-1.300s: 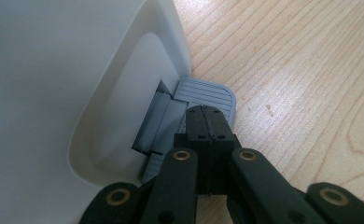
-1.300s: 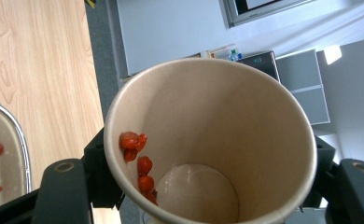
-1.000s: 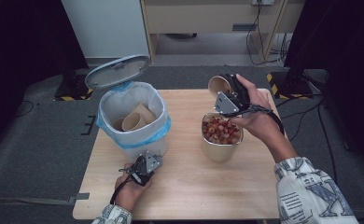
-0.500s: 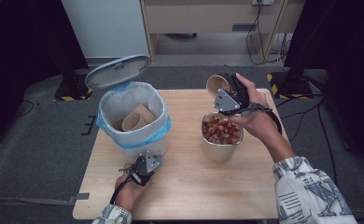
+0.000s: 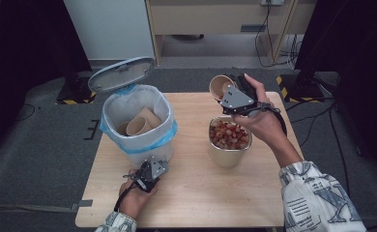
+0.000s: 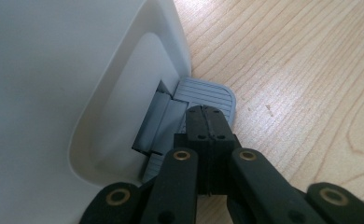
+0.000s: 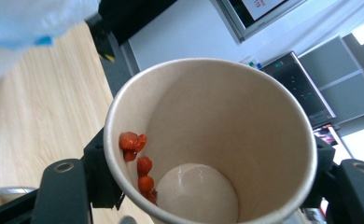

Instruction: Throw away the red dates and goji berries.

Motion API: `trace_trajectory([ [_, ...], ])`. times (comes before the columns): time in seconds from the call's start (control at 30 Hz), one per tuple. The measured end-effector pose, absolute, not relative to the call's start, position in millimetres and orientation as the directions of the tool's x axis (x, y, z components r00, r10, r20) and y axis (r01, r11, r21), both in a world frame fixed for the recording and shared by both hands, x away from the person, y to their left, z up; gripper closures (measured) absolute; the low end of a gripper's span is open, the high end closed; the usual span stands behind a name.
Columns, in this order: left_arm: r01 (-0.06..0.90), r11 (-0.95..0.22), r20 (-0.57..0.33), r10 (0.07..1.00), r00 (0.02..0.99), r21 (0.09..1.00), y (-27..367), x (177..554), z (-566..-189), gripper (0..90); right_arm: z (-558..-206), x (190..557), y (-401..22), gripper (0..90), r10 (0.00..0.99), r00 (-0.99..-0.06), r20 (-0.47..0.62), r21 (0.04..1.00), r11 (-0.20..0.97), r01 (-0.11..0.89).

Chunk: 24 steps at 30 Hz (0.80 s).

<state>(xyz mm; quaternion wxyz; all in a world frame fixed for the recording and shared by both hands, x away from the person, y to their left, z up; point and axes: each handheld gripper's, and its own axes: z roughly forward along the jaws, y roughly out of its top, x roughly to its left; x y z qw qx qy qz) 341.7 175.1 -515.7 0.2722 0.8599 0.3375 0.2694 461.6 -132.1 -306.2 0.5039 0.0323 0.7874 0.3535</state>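
Note:
A white pedal bin (image 5: 138,123) with a blue liner stands at the table's left, lid up, with two paper cups inside. My left gripper (image 5: 153,167) is shut, its tips pressing on the bin's grey foot pedal (image 6: 208,95). My right gripper (image 5: 227,94) is shut on a brown paper cup (image 5: 220,86), tilted on its side above the far edge of a metal bowl (image 5: 229,154) of red berries. A few red berries (image 7: 138,163) cling to the cup's inner wall (image 7: 227,116).
The wooden table (image 5: 201,193) has bare room in front of the bowl and bin. The bin's raised lid (image 5: 121,73) leans back over the far left edge. Dark floor and cables surround the table.

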Motion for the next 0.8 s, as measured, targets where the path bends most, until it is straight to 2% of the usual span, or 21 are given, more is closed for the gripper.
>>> trace_trajectory([
  [0.47,0.434,-0.624,0.279,0.727,0.627,0.65,175.2,341.8,-515.7,89.9,-303.9,464.9,-123.9,29.1,0.496,-0.595,-0.633,0.728,0.642,-0.24],
  [0.8,0.434,-0.623,0.278,0.727,0.628,0.65,175.3,341.9,-515.7,89.9,-303.6,467.1,-116.6,29.1,0.519,-0.639,-0.568,0.779,0.589,-0.215],
])
